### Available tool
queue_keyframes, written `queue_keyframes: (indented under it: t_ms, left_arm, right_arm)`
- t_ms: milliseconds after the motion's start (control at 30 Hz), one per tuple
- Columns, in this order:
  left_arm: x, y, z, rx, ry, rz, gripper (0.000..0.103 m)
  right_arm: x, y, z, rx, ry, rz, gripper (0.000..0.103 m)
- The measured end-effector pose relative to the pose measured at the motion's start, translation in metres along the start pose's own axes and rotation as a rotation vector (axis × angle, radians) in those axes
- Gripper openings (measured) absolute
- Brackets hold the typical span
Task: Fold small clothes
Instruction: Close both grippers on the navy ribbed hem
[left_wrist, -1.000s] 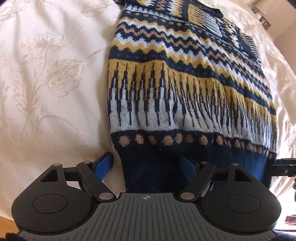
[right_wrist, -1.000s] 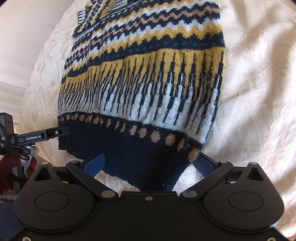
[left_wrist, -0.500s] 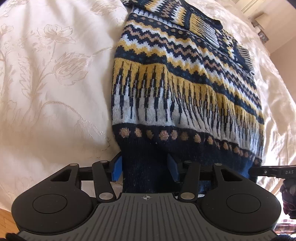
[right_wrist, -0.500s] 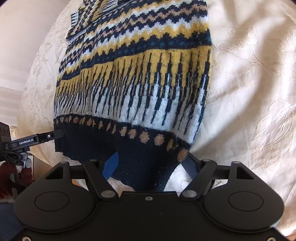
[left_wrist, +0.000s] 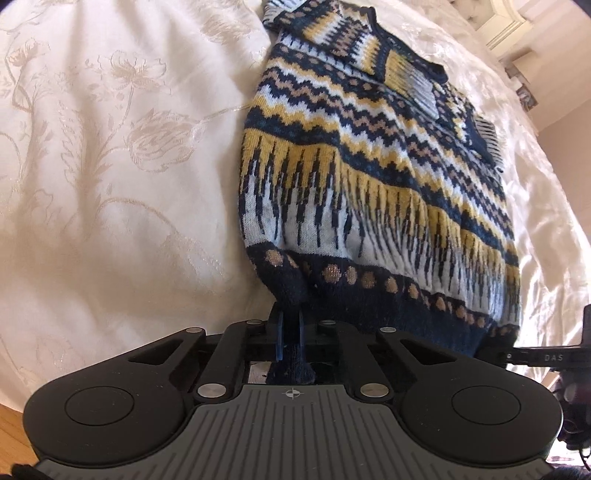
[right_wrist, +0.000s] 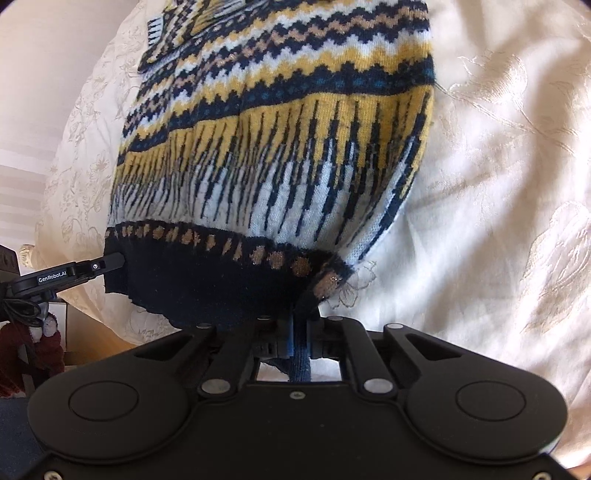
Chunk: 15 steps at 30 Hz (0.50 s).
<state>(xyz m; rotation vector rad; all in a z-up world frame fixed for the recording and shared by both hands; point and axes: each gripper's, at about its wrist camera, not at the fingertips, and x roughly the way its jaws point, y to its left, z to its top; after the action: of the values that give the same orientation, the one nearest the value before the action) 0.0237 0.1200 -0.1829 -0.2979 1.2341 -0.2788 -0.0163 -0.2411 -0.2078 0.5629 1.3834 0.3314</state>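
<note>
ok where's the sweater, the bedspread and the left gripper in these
sweater (left_wrist: 369, 177), left wrist view, on its yellow and white patterned front
bedspread (left_wrist: 110, 166), left wrist view, on the bare floral fabric beside it
left gripper (left_wrist: 290, 332), left wrist view, between the fingertips pinching the navy hem

Fuzzy knit sweater, satiny bedspread

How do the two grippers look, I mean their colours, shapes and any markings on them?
Both are black, each with two rounded lobes bearing a circular disc, silver pivot pins and jointed linkage bars. The left gripper has a grey ribbed centre plate with a small crosshair mark and blue fingers. The right gripper has a plain black plate. Seen from the side, one reads "GenRobot.AI".
</note>
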Motion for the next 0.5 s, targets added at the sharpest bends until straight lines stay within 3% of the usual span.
queue_keyframes:
  t_ms: [200, 500]
  left_arm:
    - [-0.041, -0.018, 0.022, 0.014, -0.117, -0.070, 0.006]
    - [-0.075, -0.046, 0.093, 0.015, -0.328, -0.131, 0.004]
  right_arm:
    - [-0.036, 0.015, 0.014, -0.025, -0.095, 0.073, 0.012]
    - [-0.086, 0.031, 0.071, 0.000, -0.333, 0.147, 0.012]
